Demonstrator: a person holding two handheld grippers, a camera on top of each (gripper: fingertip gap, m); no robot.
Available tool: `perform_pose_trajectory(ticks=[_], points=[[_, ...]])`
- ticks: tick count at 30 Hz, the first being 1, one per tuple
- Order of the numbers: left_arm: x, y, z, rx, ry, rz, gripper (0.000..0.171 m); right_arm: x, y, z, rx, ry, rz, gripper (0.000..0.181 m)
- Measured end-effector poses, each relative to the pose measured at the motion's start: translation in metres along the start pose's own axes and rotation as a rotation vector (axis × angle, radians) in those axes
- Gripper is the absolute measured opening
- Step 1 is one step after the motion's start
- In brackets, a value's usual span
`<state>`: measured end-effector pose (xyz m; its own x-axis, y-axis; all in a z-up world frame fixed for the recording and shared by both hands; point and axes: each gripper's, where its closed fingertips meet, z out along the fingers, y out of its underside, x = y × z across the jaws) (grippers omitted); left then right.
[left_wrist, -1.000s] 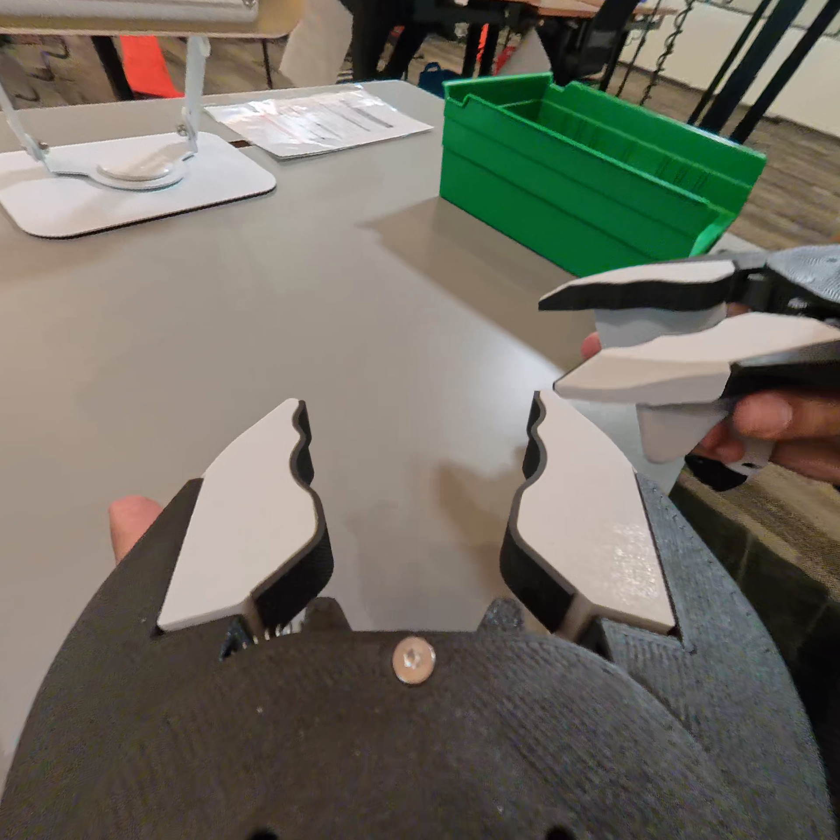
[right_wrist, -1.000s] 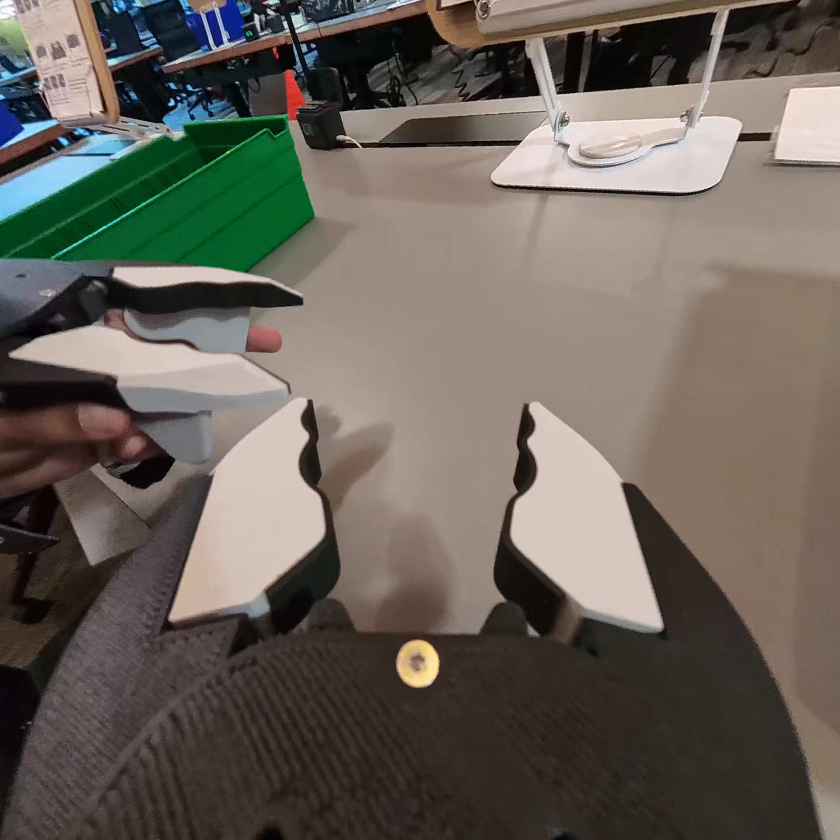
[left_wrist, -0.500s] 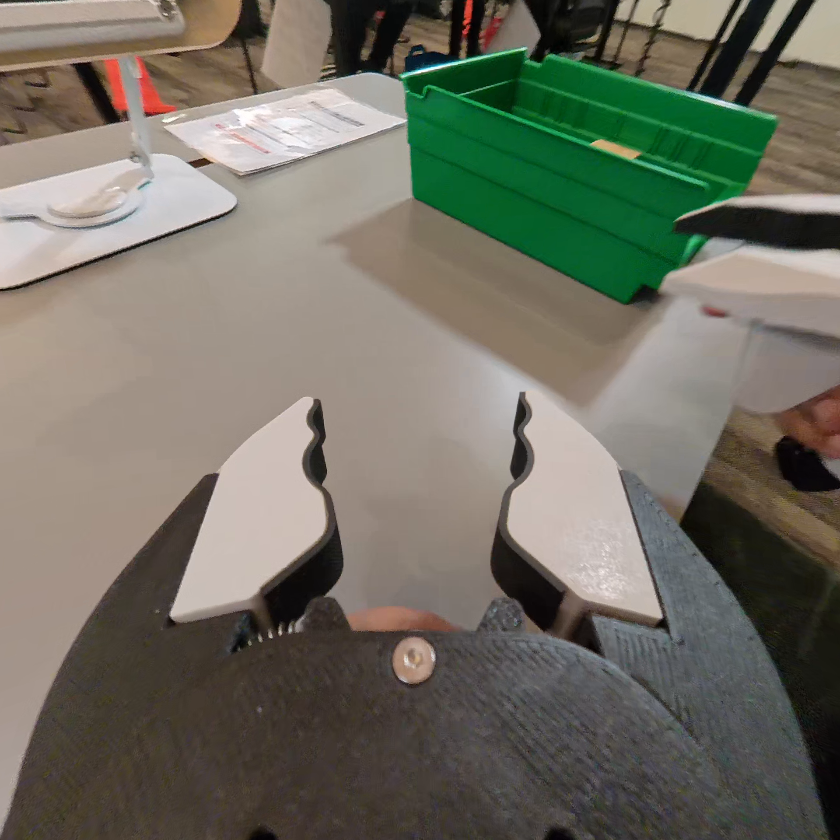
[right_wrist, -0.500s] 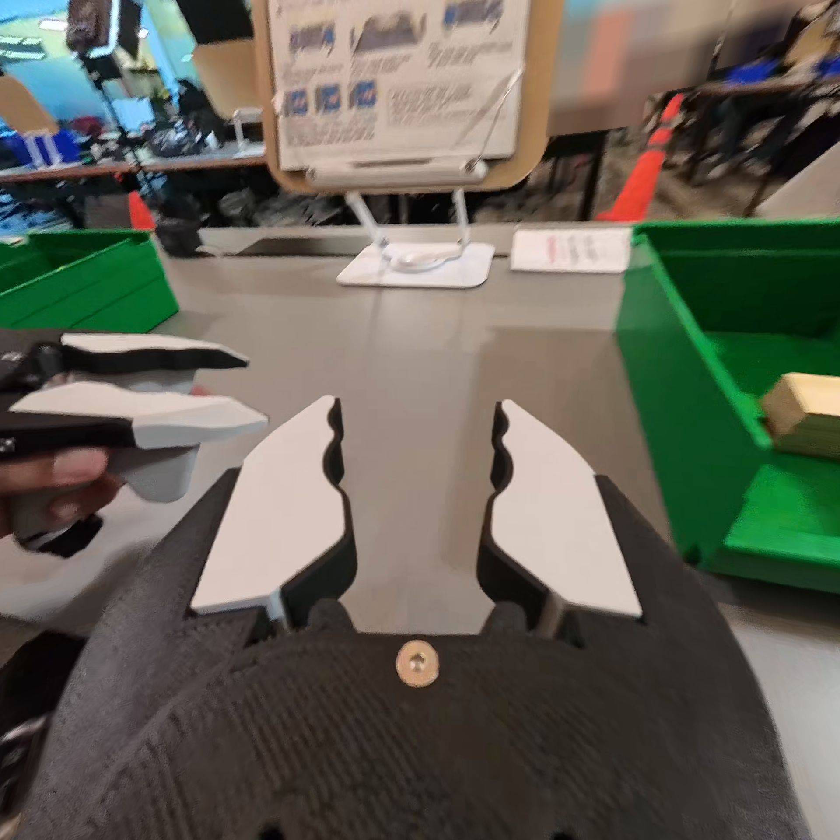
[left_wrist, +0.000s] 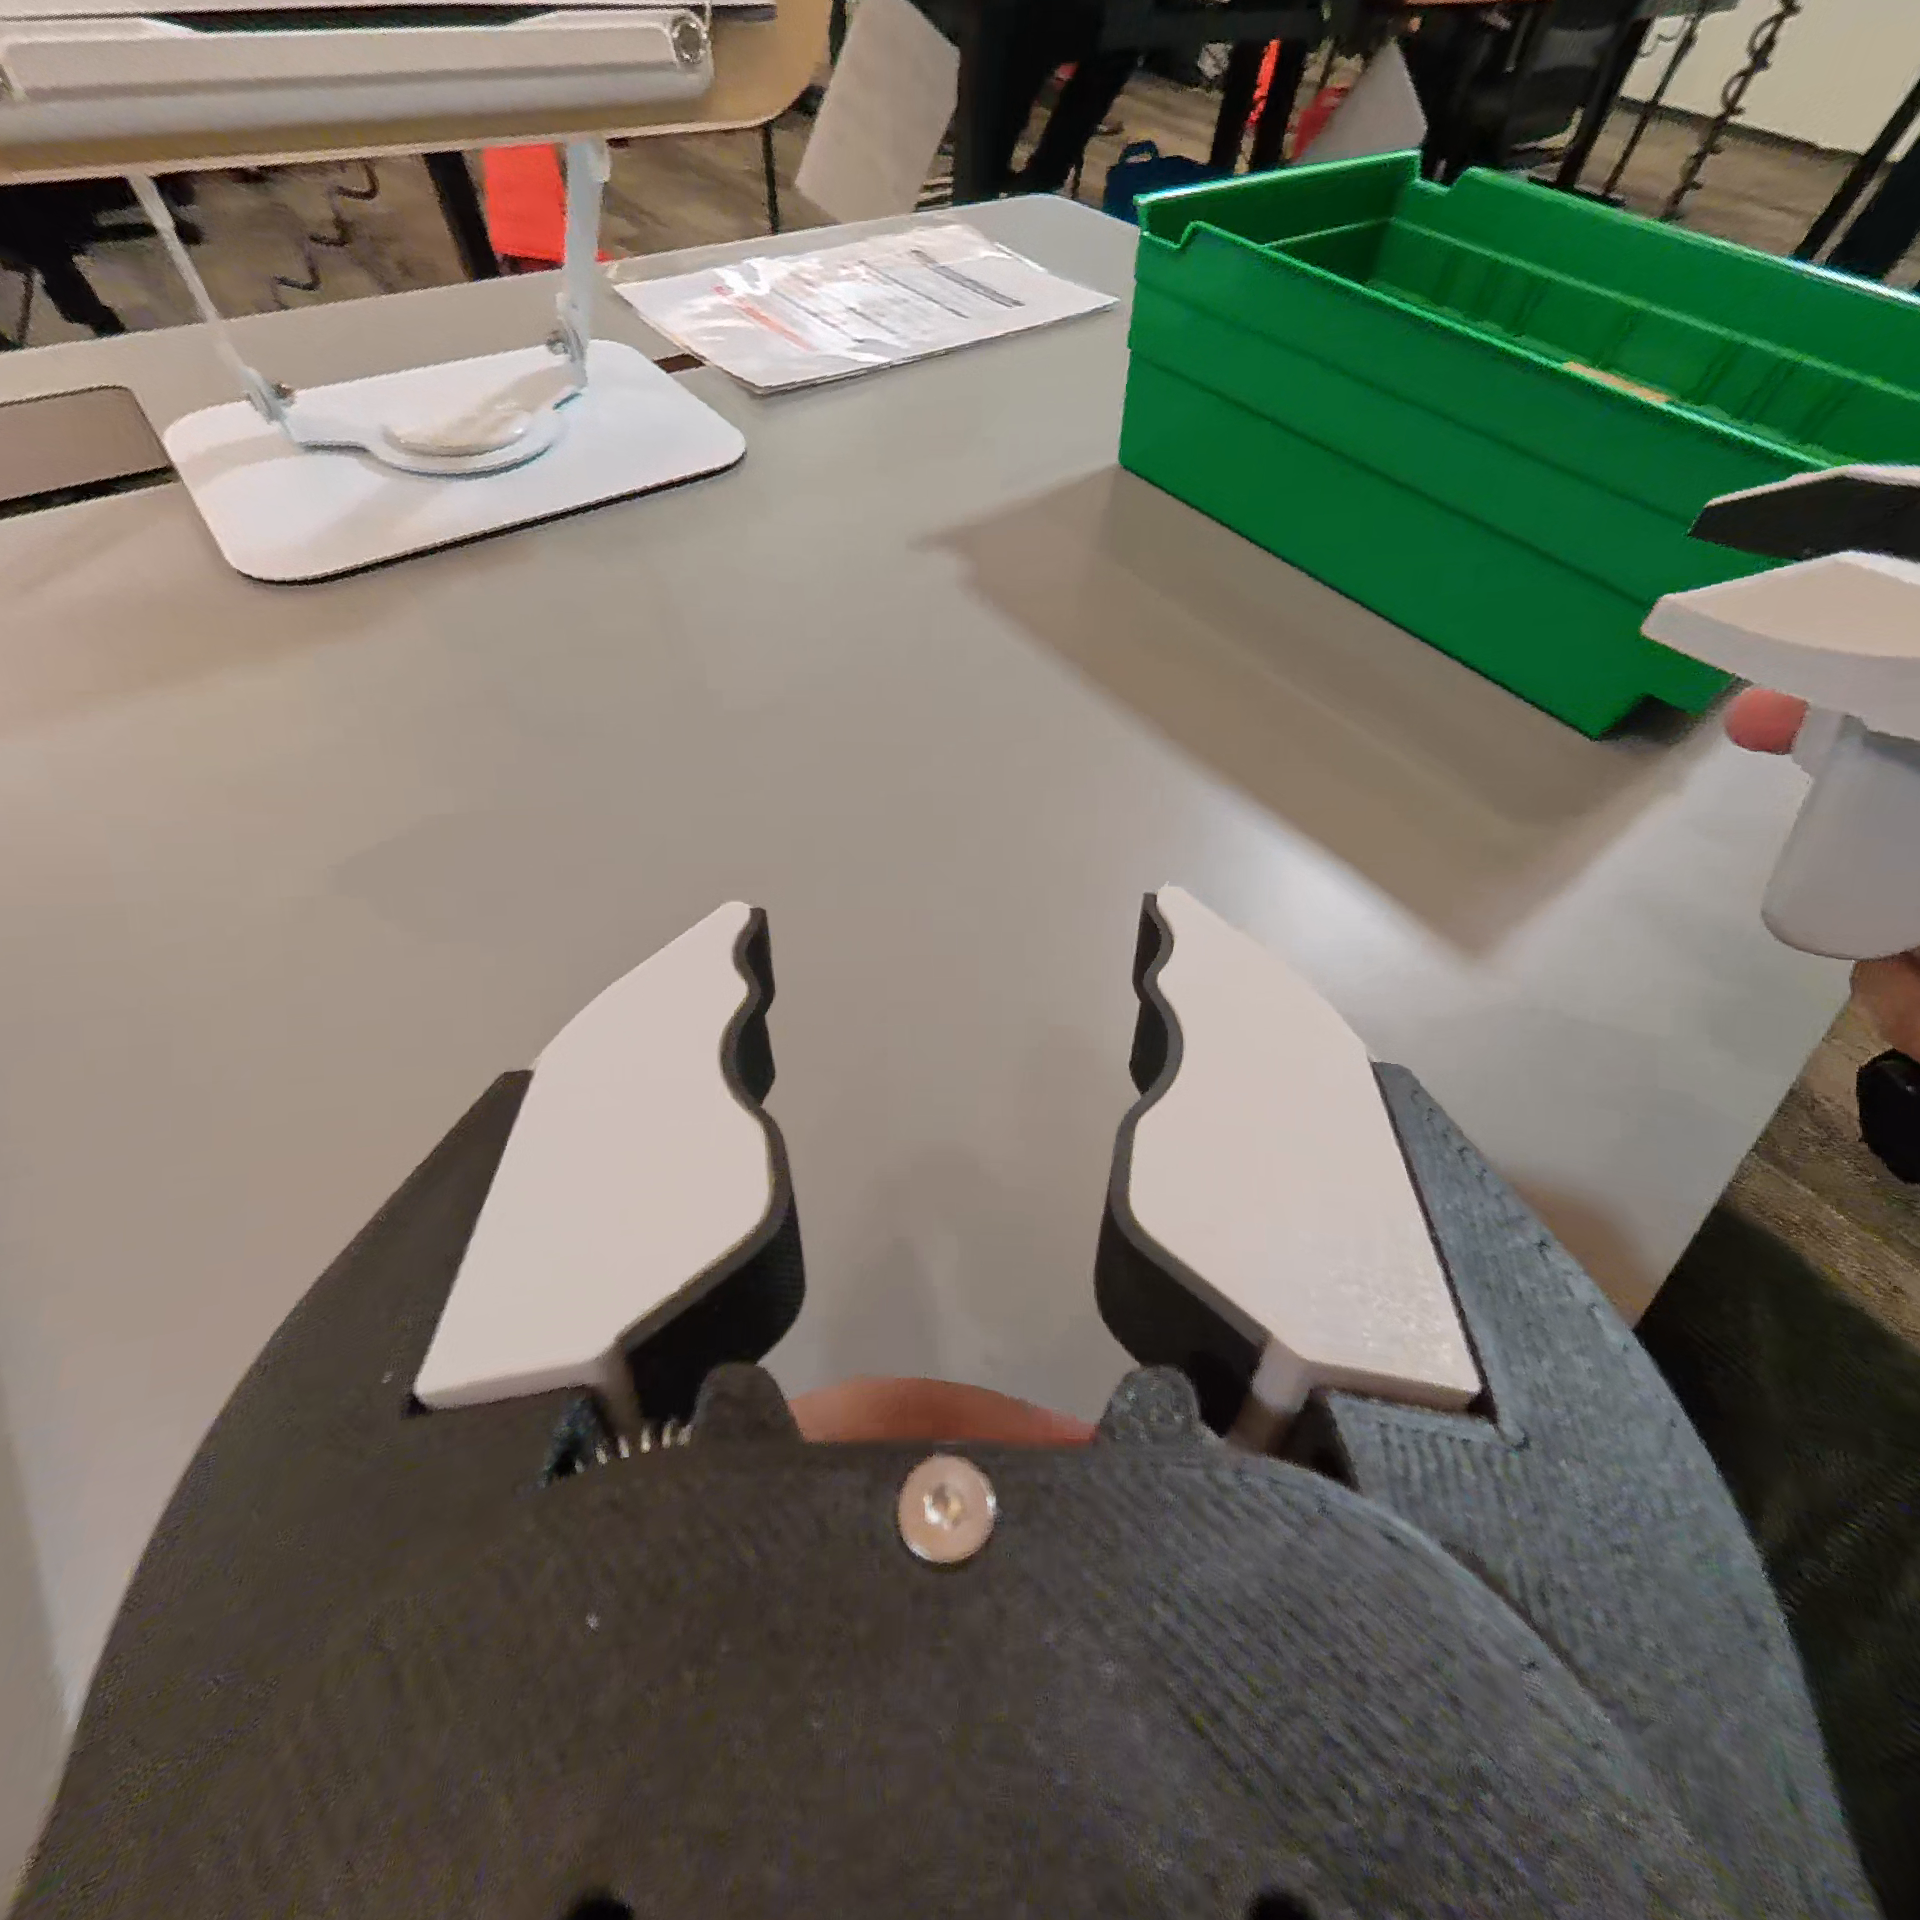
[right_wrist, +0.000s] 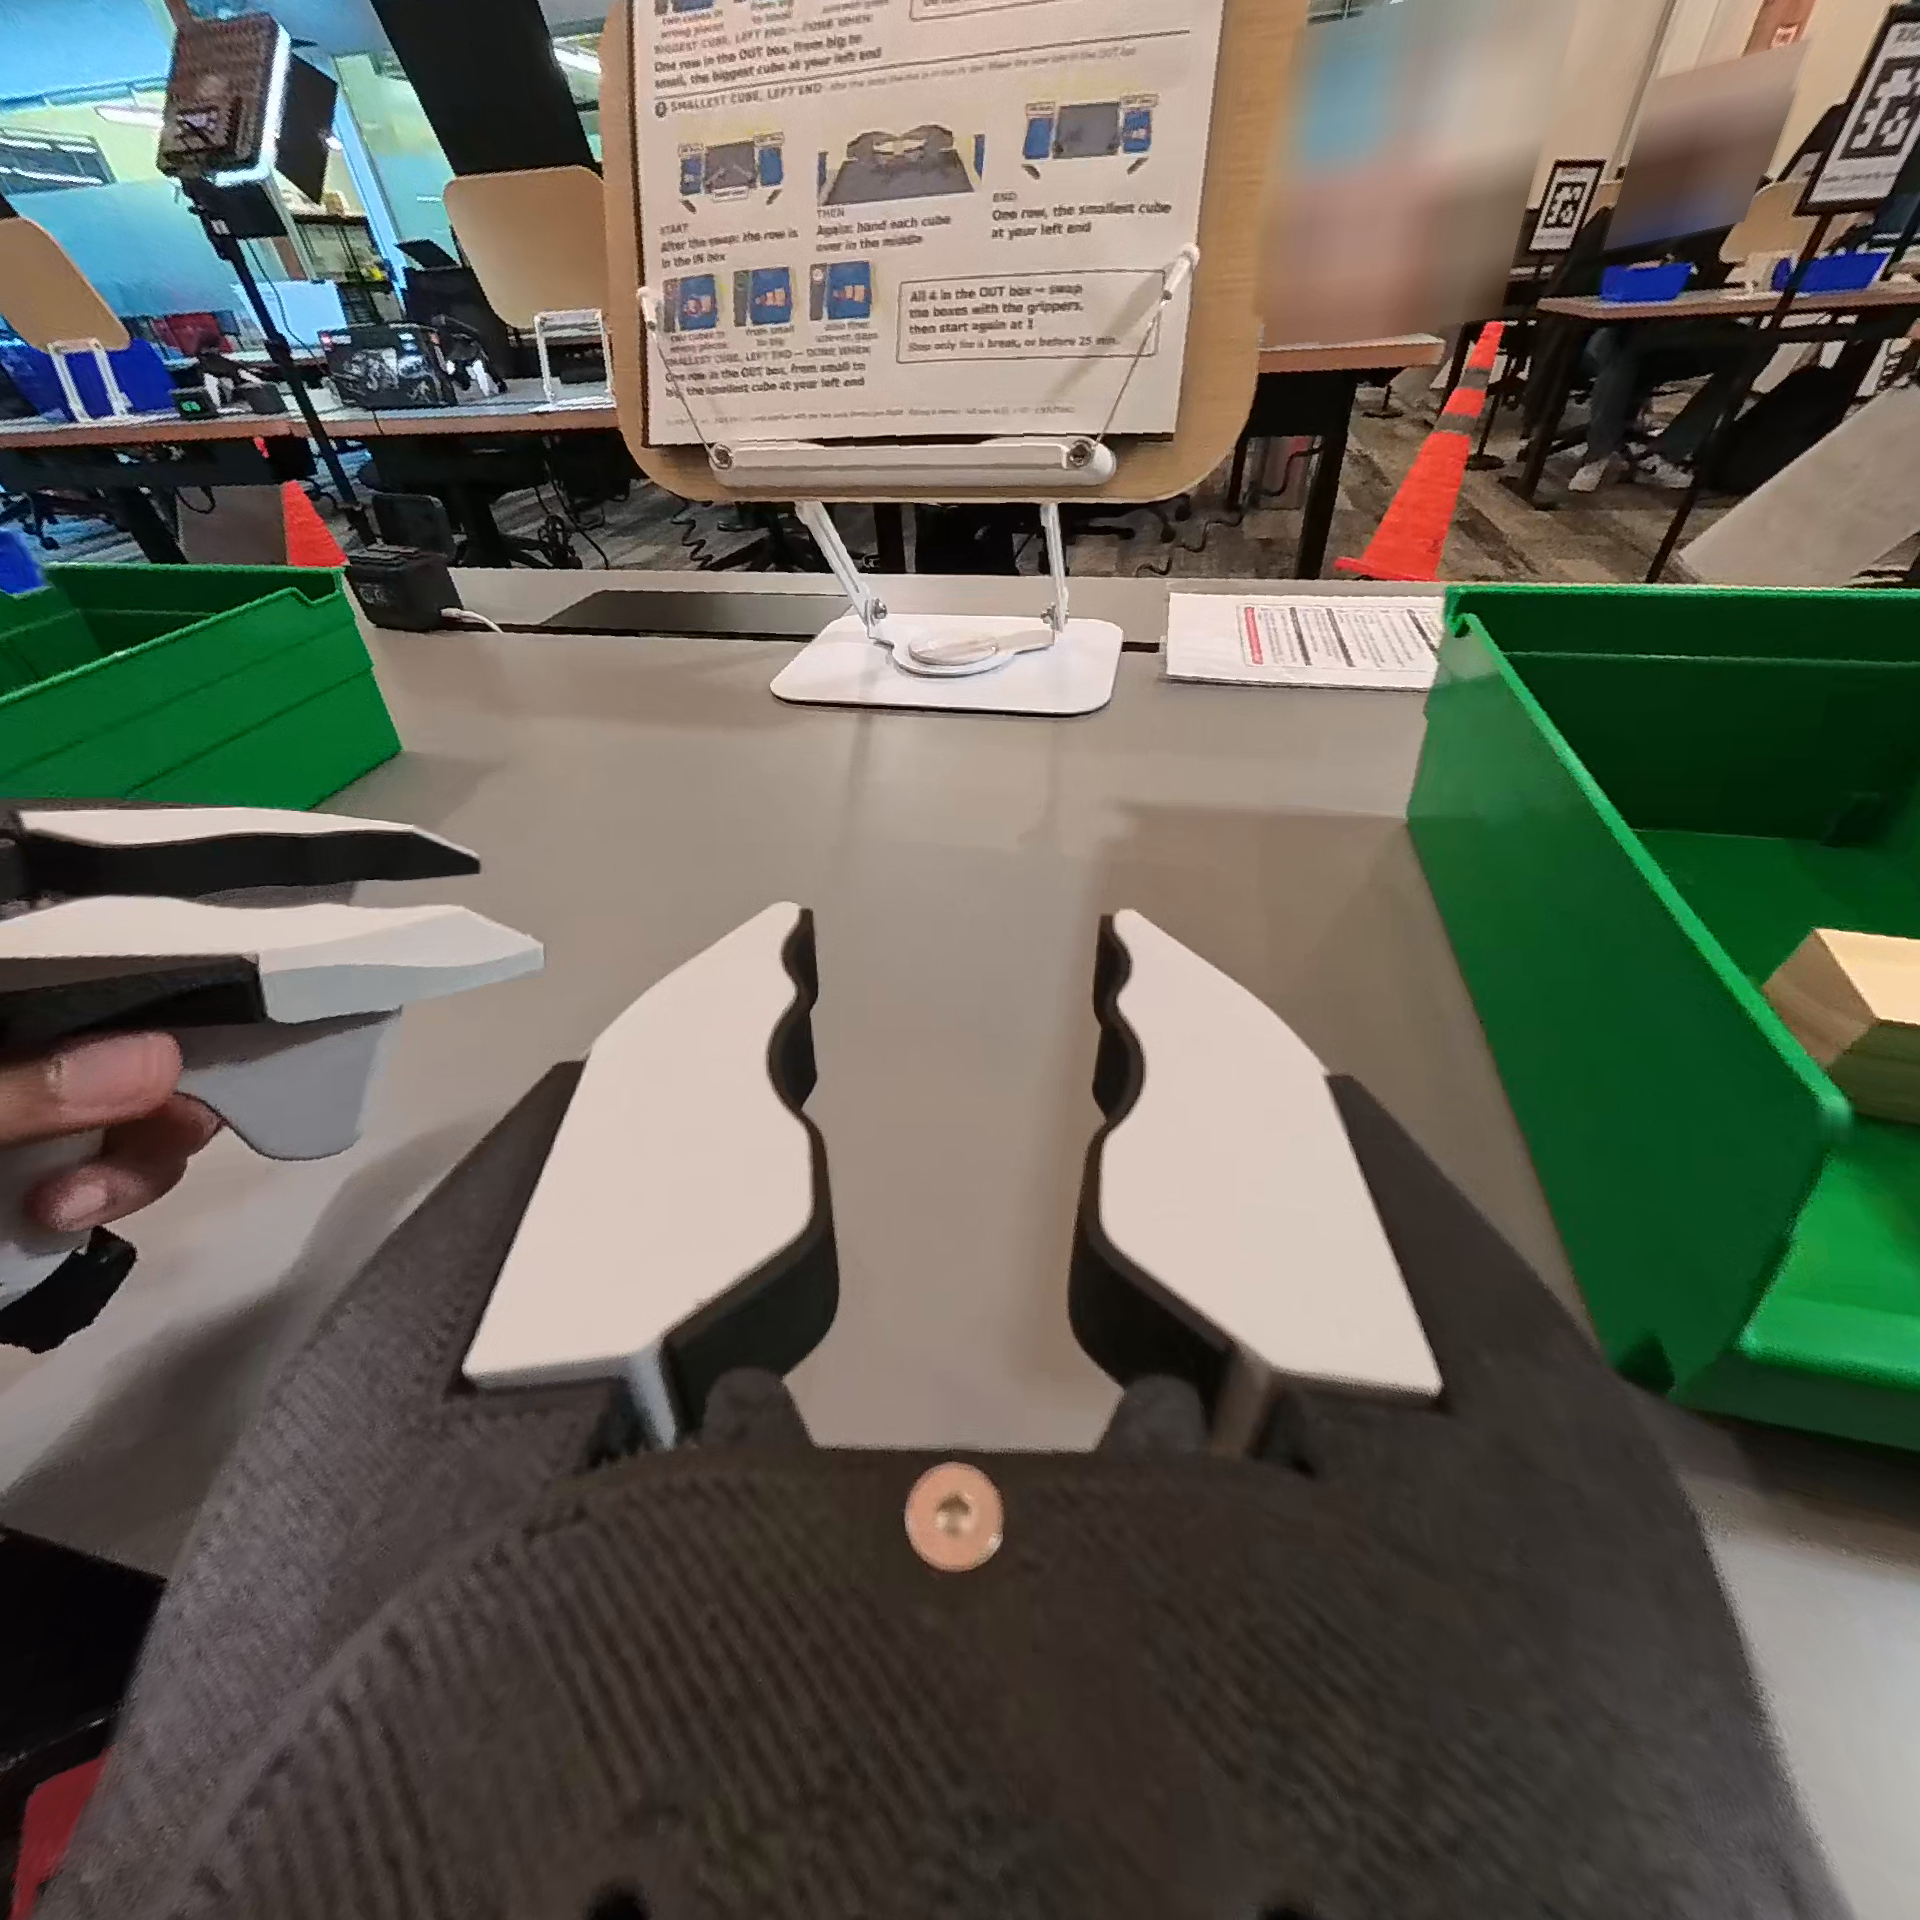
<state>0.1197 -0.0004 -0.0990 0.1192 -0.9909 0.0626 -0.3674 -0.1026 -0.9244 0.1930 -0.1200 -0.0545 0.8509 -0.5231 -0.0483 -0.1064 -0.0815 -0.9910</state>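
My left gripper (left_wrist: 951, 914) is open and empty, held low over the bare grey table (left_wrist: 623, 779). My right gripper (right_wrist: 954, 920) is also open and empty over the table (right_wrist: 935, 810). A green bin (right_wrist: 1558, 935) stands just to its right, with a pale wooden block (right_wrist: 1839, 1008) inside. The same bin (left_wrist: 1455, 436) shows in the left wrist view. A second green bin (right_wrist: 187, 686) stands at the far left. Each gripper shows in the other's view: the left gripper (right_wrist: 509, 904) is beside the right gripper, and the right gripper (left_wrist: 1673, 577) is at the edge, near the bin.
A white stand (right_wrist: 945, 665) holding a printed board (right_wrist: 914, 229) stands at the table's far middle; its base (left_wrist: 447, 457) shows in the left wrist view. A printed sheet (right_wrist: 1299, 639) lies beside it. Orange cones (right_wrist: 1423, 488) and other desks lie beyond. The table edge (left_wrist: 1714, 1143) is at the right.
My right gripper has swung right, from facing the left bin to facing the stand, bringing the right bin and block into view. Both grippers' jaws have narrowed a little but stay open.
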Motion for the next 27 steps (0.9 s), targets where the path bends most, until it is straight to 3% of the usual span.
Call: perform_pose_trajectory(ticks=[7,27], points=[[-0.002,0.006,-0.005,-0.01,-0.046,0.09,0.085,-0.01,0.008,0.012,-0.044,-0.044,-0.01,0.053],[0.002,-0.001,-0.015,0.032,0.02,0.033,0.096,-0.024,0.015,0.02,-0.094,-0.116,0.051,0.068]])
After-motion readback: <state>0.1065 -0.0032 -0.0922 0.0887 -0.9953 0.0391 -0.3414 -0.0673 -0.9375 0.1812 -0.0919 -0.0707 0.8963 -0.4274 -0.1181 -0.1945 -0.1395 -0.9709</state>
